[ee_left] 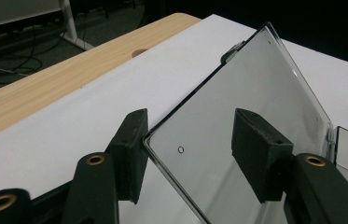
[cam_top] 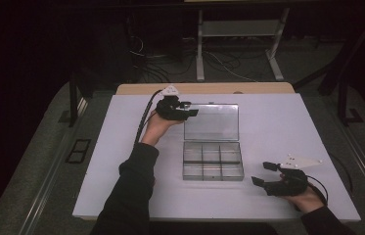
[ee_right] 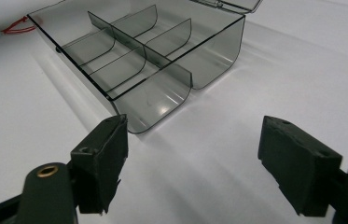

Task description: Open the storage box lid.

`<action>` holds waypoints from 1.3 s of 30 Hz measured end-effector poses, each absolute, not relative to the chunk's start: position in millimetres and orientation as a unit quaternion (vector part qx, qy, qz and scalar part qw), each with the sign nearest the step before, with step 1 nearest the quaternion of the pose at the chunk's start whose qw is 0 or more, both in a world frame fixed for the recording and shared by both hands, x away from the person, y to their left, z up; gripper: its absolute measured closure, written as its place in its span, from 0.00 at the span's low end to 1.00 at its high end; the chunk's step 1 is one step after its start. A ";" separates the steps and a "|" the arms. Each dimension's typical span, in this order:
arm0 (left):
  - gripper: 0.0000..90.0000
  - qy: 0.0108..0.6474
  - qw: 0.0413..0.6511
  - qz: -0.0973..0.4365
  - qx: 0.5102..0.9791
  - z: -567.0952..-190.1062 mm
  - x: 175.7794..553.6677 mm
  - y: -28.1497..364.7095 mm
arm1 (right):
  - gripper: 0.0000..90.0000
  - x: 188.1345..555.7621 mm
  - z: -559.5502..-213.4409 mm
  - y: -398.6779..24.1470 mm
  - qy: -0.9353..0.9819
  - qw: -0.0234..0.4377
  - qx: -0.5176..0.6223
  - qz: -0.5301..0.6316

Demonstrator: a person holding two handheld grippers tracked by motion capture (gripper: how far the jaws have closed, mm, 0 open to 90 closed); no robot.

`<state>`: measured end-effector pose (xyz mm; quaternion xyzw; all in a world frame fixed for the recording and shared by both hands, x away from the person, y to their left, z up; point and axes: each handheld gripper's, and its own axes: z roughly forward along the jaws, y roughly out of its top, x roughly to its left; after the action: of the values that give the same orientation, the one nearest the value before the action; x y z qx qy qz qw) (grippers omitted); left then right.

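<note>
High view, L to R: left gripper (cam_top: 188, 108) sits upper centre-left at the corner of the clear plastic hinged lid (cam_top: 212, 121) of the smoky transparent six-compartment box (cam_top: 213, 161), mid-frame on the white table (cam_top: 278, 127). Left gripper view: jaws apart, straddling the lid's edge w/o pressing it. Right gripper (cam_top: 263, 173), lower right, jaws apart, holds nothing, just beside the box.
</note>
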<state>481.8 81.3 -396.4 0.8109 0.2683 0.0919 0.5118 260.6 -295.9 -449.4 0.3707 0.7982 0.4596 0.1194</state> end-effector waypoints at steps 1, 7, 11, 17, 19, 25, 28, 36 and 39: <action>0.49 0.268 0.510 0.092 0.812 -397.0 482.1 81.0 | 0.26 260.5 -449.3 -295.9 0.798 0.120 0.371 0.460; 0.44 0.271 0.503 0.097 0.815 -401.6 483.4 77.8 | 0.26 260.6 -449.5 -295.9 0.798 0.120 0.370 0.460; 0.42 0.278 0.501 0.096 0.814 -404.9 483.9 75.8 | 0.26 260.7 -449.6 -296.2 0.798 0.119 0.371 0.460; 0.39 0.280 0.497 0.098 0.816 -409.5 486.3 74.4 | 0.26 260.7 -449.7 -296.4 0.798 0.119 0.371 0.460; 0.38 0.281 0.493 0.097 0.818 -411.1 487.3 74.0 | 0.26 260.7 -449.6 -296.6 0.798 0.119 0.371 0.460; 0.35 0.289 0.491 0.090 0.817 -416.4 489.5 72.8 | 0.26 260.8 -449.6 -296.8 0.797 0.119 0.371 0.462; 0.34 0.289 0.488 0.090 0.818 -418.4 490.6 72.8 | 0.26 260.9 -449.7 -297.1 0.797 0.118 0.371 0.461; 0.32 0.303 0.492 0.083 0.812 -424.0 491.8 70.0 | 0.26 261.0 -449.6 -297.5 0.796 0.118 0.372 0.463; 0.31 0.301 0.485 0.079 0.817 -426.2 493.3 71.0 | 0.26 261.0 -449.5 -297.8 0.796 0.118 0.372 0.463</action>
<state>493.3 71.0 -426.2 0.8168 0.3014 0.0793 0.4855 261.0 -297.8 -449.5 0.3722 0.7959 0.4628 0.1177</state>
